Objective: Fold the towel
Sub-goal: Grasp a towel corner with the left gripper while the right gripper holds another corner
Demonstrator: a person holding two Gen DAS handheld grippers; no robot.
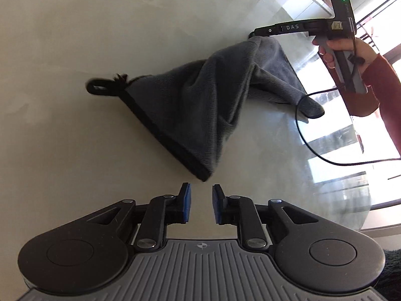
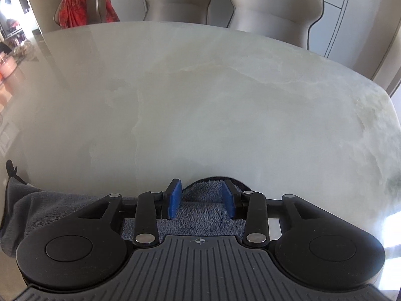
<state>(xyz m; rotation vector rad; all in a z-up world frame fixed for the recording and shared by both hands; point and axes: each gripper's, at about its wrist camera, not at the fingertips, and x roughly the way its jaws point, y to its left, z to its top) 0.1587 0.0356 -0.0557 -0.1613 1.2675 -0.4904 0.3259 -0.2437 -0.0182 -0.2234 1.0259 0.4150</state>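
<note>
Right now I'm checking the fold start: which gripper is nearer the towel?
Right. The right gripper is over the towel, its open fingers straddling the raised far corner. The left gripper is open just short of the towel's near black-edged corner, not touching.

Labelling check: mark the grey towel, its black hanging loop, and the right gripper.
Grey terry towel with black edging (image 1: 200, 92): left wrist view, middle of the bunched cloth.
Black hanging loop (image 1: 96, 86): left wrist view, the ring's rim.
Right gripper (image 2: 201, 197): right wrist view, midway between blue-padded fingertips.
</note>
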